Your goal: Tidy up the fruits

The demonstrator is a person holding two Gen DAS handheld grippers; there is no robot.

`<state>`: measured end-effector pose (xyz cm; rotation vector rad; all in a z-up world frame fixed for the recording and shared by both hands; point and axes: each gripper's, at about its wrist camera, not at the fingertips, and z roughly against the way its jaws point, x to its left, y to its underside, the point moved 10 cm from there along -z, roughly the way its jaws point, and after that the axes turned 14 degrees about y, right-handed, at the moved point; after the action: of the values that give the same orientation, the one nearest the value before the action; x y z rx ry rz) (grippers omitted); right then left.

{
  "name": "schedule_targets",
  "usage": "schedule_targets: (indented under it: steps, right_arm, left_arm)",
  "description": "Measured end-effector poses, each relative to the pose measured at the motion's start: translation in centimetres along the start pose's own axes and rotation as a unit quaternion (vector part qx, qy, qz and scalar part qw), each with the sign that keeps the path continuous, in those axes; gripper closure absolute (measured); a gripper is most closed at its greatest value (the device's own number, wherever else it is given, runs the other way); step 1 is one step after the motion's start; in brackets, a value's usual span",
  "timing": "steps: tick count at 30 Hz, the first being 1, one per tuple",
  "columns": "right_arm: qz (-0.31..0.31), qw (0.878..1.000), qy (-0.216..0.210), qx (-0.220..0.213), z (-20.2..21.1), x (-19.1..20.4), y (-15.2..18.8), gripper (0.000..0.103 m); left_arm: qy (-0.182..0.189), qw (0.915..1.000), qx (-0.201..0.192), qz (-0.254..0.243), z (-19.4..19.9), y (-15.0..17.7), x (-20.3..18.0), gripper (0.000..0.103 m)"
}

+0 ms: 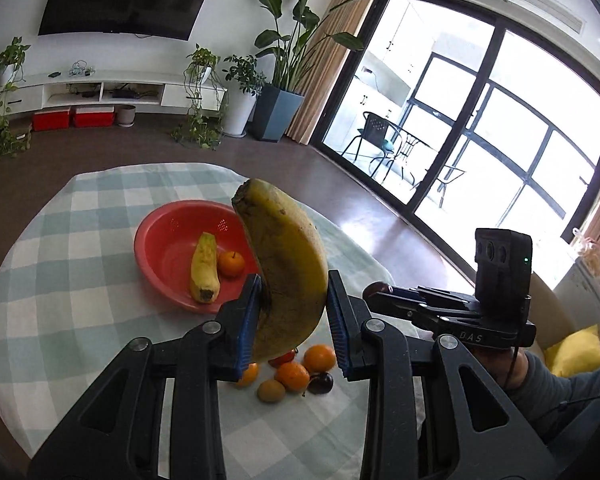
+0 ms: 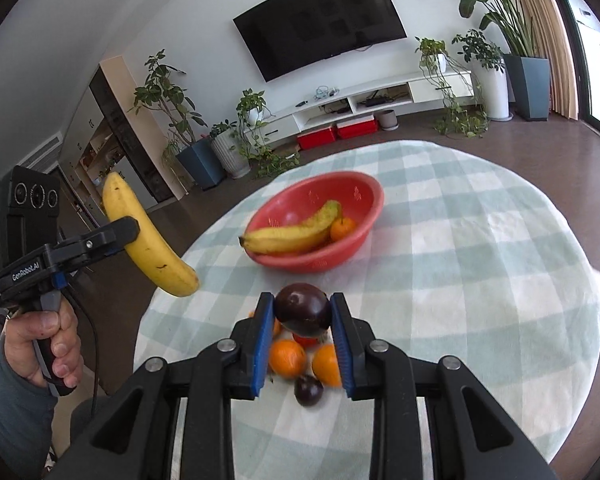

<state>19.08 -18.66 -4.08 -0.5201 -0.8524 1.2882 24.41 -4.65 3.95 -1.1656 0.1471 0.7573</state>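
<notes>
From the left wrist camera, the left gripper [image 1: 293, 296] is squeezing a big banana [image 1: 286, 264] between its blue pads, and this banana is hiding part of the red bowl [image 1: 160, 240] behind it. In the bowl a second banana [image 1: 205, 268] and a small orange [image 1: 231, 264] are lying. Loose fruits [image 1: 296, 374] are sitting on the checked cloth [image 1: 80, 280], partly covered by the fingers. From the right wrist camera, the right gripper [image 2: 302, 312] is clamping a dark plum [image 2: 303, 308] above the pile; the oranges [image 2: 287, 358] below are looking blurred. At the left edge a hand [image 2: 48, 344] is gripping the other tool, its sleeve cut off.
</notes>
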Motion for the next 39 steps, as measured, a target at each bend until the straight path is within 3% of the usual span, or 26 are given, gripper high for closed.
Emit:
schedule_targets:
  steps: [6, 14, 28, 31, 39]
  right_arm:
    - [0.004, 1.0, -0.025, 0.009, -2.8, 1.5, -4.6, 0.072]
    - [0.026, 0.999, -0.01, 0.045, -8.6, 2.2, -6.4, 0.072]
    - [0.028, 0.994, 0.02, 0.099, -14.8, 0.0, -5.0, 0.072]
    - [0.03, 0.994, 0.021, 0.105, -15.6, -0.2, -4.6, 0.072]
    - [0.053, 0.992, 0.038, 0.11, -17.2, -0.4, -3.8, 0.072]
  left_arm:
    - [-0.01, 0.9997, 0.002, 0.02, -0.5, -4.7, 3.0, 0.073]
    - [-0.049, 0.9972, 0.052, 0.022, -3.7, -7.4, 6.9, 0.073]
    - [-0.108, 0.9793, 0.17, -0.022, -13.3, -5.9, 9.6, 0.073]
    - [-0.124, 0.9717, 0.198, -0.033, -15.0, -5.1, 10.1, 0.073]
    - [-0.151, 0.961, 0.229, -0.036, -18.0, -4.2, 12.5, 0.073]
